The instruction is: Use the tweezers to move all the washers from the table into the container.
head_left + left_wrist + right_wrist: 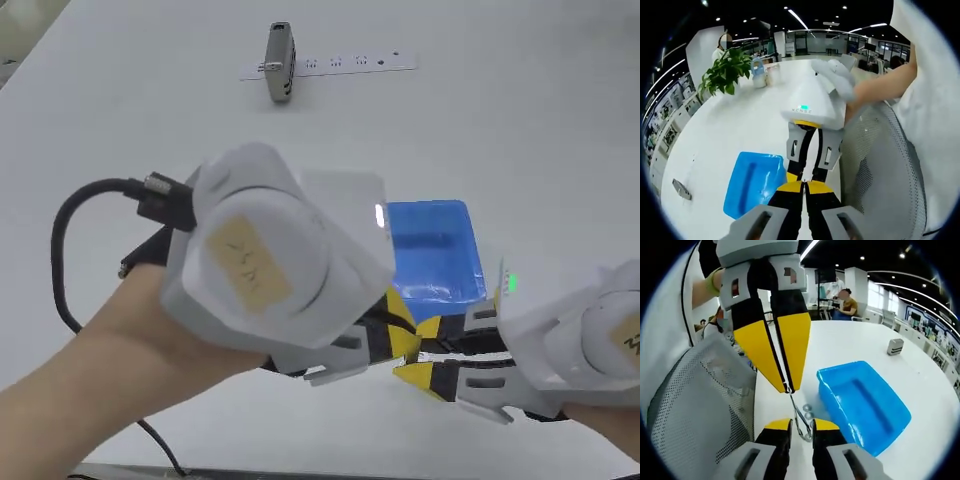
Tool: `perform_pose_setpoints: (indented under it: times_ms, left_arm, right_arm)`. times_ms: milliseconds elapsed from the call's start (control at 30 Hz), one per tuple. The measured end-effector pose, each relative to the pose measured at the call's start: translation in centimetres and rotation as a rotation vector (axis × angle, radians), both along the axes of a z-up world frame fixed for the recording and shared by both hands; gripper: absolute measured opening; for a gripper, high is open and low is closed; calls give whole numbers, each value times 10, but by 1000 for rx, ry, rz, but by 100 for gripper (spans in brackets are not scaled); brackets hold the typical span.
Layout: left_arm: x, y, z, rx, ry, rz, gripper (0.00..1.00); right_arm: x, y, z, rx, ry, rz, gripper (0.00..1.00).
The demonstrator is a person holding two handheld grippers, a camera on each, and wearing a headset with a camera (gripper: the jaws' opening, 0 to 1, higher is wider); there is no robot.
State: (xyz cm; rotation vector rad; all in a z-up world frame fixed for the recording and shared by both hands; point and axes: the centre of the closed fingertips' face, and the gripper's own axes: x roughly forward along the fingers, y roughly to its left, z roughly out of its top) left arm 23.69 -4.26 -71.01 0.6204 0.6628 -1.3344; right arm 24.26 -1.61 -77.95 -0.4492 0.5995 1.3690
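Between the right gripper's (801,426) yellow-tipped jaws, which stand narrow, lie the tweezers (799,415); the jaws appear to bear on them from both sides. Directly ahead of it, the left gripper (786,387) points back toward it with its jaws closed to a thin line, apparently pinching the far, slim end of the same tool. Both grippers therefore have hold of the tweezers.

Just to the side of the tweezers, between them and the blue tray, two washers (808,411) lie flat on the white table (850,340), close together. Beyond them sits the container (870,407), near both grippers; its floor reads bare blue, with no washer discernible.

Assessment of progress: nothing has been delivered as far as can be judged. The tool is in hand, or being passed or adjusted between grippers, and at least two washers are left to be moved.

Differences between views:
- The right gripper view gives the tweezers and washers plainly.
- From the head view, the gripper housings cover that spot, but it gives the container's place just beyond the meeting jaw tips, and further off a small metal block (281,62) beside a power strip (340,65).
- The left gripper view adds a potted plant (725,72) at the table's far end.
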Motion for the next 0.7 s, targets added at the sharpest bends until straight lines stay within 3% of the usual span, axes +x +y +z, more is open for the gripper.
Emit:
perform_pose_setpoints:
  times_ms: [167, 233, 267, 300, 333, 400, 467, 533, 700]
  left_arm:
    - [0, 0, -3, 5, 7, 7, 0]
    - [3, 0, -4, 5, -4, 25, 0]
    - [3, 0, -4, -4, 11, 41, 0]
    - [1, 0, -3, -26, 61, 93, 3]
    - [2, -1, 0, -48, 65, 104, 5]
    - [6, 0, 6, -97, 36, 142, 9]
    - [5, 2, 12, -164, 49, 190, 12]
    - [5, 6, 16, -233, 60, 256, 17]
    - [8, 26, 20, -325, 37, 398, 33]
  right_arm:
    - [0, -4, -3, -64, -49, 57, 4]
    - [0, -4, -3, -56, -25, 40, 3]
    - [1, -4, -3, -52, -21, 32, 3]
    - [-1, -5, -3, -55, -19, 36, 3]
    - [0, -6, -3, -61, -23, 30, 3]
    - [1, -7, -3, -62, -15, 1, 3]
    - [4, -9, -3, -42, -2, -40, 3]
    - [7, -11, -3, -10, 41, -102, 3]
    - [14, -16, 5, 72, 79, -211, 3]
